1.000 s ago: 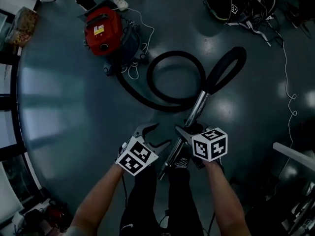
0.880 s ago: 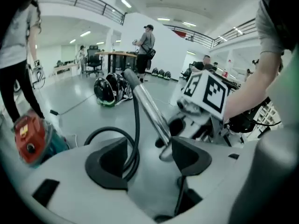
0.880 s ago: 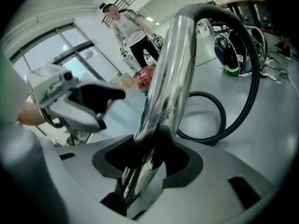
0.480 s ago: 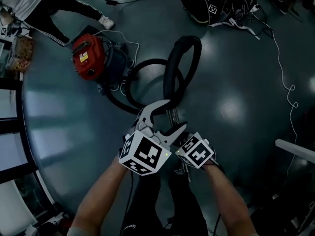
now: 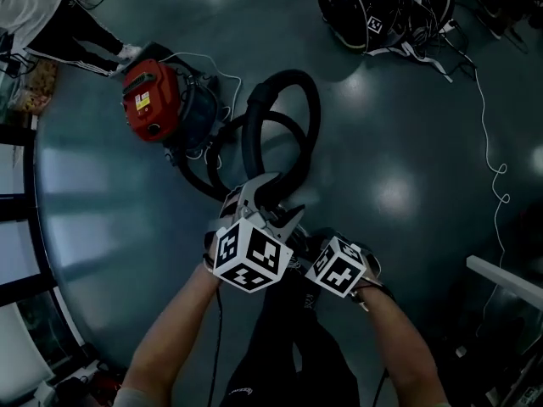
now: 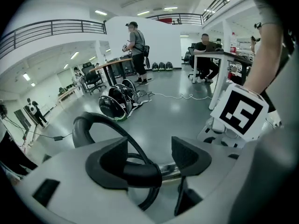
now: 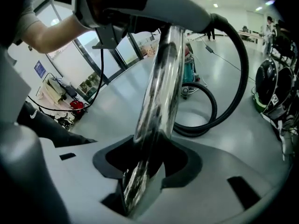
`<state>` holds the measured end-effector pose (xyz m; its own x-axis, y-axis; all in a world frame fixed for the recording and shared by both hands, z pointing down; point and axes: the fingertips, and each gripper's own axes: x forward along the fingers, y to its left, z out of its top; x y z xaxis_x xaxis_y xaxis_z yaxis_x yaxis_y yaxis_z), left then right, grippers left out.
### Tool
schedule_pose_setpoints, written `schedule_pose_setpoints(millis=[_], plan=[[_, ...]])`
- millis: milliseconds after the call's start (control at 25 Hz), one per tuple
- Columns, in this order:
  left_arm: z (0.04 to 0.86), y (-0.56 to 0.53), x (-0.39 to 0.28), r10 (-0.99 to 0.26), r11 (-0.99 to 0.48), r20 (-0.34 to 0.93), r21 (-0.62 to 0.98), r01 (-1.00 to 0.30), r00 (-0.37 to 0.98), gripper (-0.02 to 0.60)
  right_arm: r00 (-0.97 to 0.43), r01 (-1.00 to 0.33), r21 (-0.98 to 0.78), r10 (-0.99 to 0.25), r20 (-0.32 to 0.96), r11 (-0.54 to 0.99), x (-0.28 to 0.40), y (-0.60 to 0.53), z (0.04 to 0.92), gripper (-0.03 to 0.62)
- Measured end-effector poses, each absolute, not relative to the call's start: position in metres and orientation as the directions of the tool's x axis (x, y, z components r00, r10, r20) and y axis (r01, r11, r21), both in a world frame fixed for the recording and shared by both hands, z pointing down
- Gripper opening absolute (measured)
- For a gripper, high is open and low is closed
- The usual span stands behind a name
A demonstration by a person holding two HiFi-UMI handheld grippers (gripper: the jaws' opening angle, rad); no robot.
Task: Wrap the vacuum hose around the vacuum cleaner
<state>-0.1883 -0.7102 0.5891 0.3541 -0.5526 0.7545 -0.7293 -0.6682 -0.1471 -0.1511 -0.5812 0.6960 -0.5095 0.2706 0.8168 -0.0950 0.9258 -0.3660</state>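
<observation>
nearest the camera, at the bottom of the head view, two bare forearms reach up toward the middle of the frame, each holding a gripper. the right gripper sits just right of centre, and its jaws are pinching the shiny metal tube near its lower end. in the right gripper view the tube rises steeply out of the pads toward the top of the frame. the left gripper is just beside it on the left and slightly higher in the frame. its jaws are spread, and the black cuff where tube meets hose lies crosswise between them, resting against the left pad without being squeezed. from there the black hose arches up in a tall loop through the centre of the head view, then coils in a lower ring on the grey floor. it ends at the red vacuum cleaner, which stands upper left, well apart from both grippers and with no hose around it yet. a thin white cable trails down the right edge. black domed things are bunched at the top right, and a person's legs show in the top left corner.
</observation>
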Motion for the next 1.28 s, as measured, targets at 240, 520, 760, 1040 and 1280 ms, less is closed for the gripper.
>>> schedule_pose_setpoints(millis=[240, 520, 760, 1040, 1280], plan=[[0.623, -0.725, -0.23, -0.513, -0.622, 0.79, -0.073, -0.779, 0.335, 0.298, -0.442, -0.063, -0.333, 0.273, 0.855, 0.941, -0.154, -0.616, 0.704, 0.17], [0.668, -0.736, -0.283, -0.46, -0.488, 0.812, 0.106, -0.867, 0.358, 0.298, -0.306, 0.051, -0.28, 0.282, 0.909, 0.959, -0.167, -0.653, 0.727, 0.163], [0.71, -0.747, -0.304, -0.453, -0.375, 0.82, 0.182, -0.909, 0.351, 0.298, -0.243, 0.155, -0.23, 0.263, 0.934, 0.961, -0.176, -0.687, 0.759, 0.16], [0.762, -0.747, -0.306, -0.438, -0.227, 0.835, 0.256, -0.94, 0.333, 0.296, -0.189, 0.35, -0.122, 0.197, 0.962, 0.929, -0.168, -0.722, 0.807, 0.16], [0.817, -0.753, -0.308, -0.461, -0.154, 0.832, 0.269, -0.951, 0.31, 0.291, -0.182, 0.495, -0.035, 0.142, 0.973, 0.868, -0.17, -0.755, 0.866, 0.16]])
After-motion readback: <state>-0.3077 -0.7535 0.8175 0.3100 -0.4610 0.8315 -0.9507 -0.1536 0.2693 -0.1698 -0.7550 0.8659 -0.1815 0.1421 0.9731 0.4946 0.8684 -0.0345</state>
